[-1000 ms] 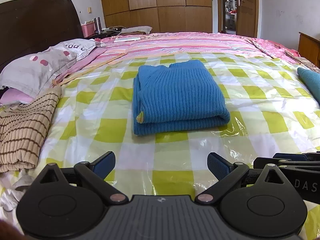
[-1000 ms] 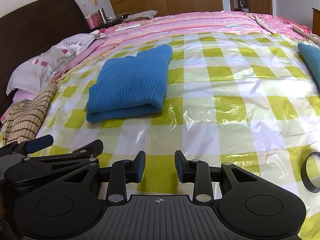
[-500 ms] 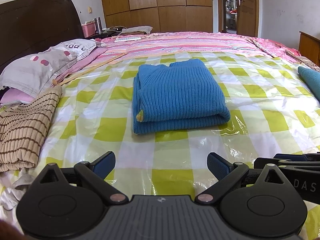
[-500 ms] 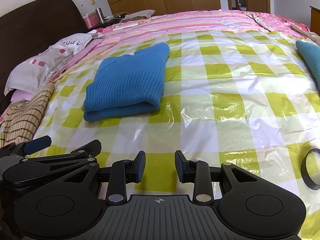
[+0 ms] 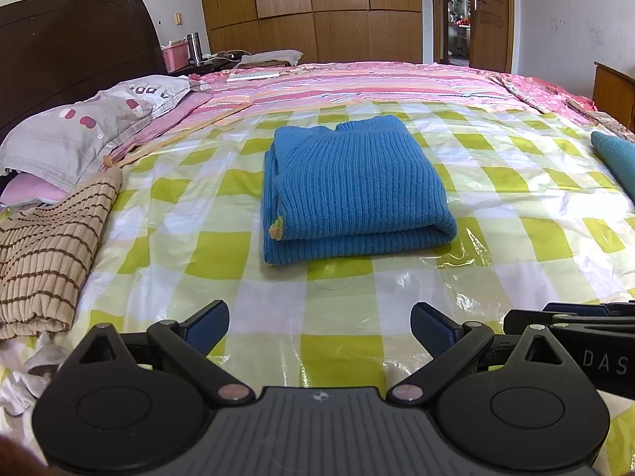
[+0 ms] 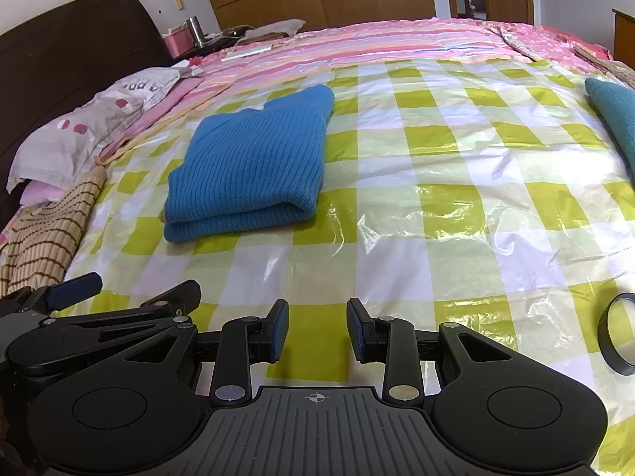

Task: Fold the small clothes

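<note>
A folded blue knit sweater (image 5: 353,190) lies flat on the yellow-checked plastic sheet (image 5: 516,214) that covers the bed; the right wrist view has the same sweater (image 6: 254,166) up and left. My left gripper (image 5: 319,323) hangs over the sheet in front of the sweater, jaws wide apart and empty. My right gripper (image 6: 317,329) sits just to its right, jaws a small gap apart with nothing between them. Each gripper shows at the edge of the other's view. Neither touches the sweater.
A striped beige garment (image 5: 47,254) lies at the left edge. A teal garment (image 5: 615,158) lies at the right. Pillows (image 5: 83,127) and a dark headboard (image 5: 71,47) are at the left. A black ring (image 6: 617,335) rests on the sheet at right. Pink bedding (image 5: 377,83) lies beyond.
</note>
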### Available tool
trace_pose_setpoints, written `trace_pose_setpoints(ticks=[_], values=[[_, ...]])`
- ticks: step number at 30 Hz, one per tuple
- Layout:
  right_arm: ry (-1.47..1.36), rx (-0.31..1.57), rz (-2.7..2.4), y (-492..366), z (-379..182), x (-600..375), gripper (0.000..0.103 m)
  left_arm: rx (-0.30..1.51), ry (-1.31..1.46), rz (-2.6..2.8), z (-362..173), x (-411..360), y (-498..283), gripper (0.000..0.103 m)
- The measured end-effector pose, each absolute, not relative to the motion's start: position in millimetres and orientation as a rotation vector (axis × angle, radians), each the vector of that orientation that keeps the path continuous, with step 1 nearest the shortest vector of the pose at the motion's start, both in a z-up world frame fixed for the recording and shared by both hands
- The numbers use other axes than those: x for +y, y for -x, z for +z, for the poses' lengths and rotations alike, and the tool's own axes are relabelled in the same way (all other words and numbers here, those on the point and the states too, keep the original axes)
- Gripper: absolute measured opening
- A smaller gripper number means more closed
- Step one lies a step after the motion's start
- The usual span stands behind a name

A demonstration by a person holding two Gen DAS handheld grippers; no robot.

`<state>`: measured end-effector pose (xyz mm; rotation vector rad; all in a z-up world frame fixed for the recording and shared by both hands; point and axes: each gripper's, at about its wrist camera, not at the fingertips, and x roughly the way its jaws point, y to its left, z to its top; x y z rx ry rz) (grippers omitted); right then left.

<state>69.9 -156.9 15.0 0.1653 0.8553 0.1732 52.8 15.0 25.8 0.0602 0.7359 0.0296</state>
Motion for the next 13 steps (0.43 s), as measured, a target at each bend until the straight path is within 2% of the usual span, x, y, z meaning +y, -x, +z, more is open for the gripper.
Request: trace_pose_setpoints(ticks=[13], values=[[-0.183,0.843,0.159,-70.2,19.8,-158.3,0.032,0.762,-0.068,0.015,21.9,10.4,-55.3,0.103]])
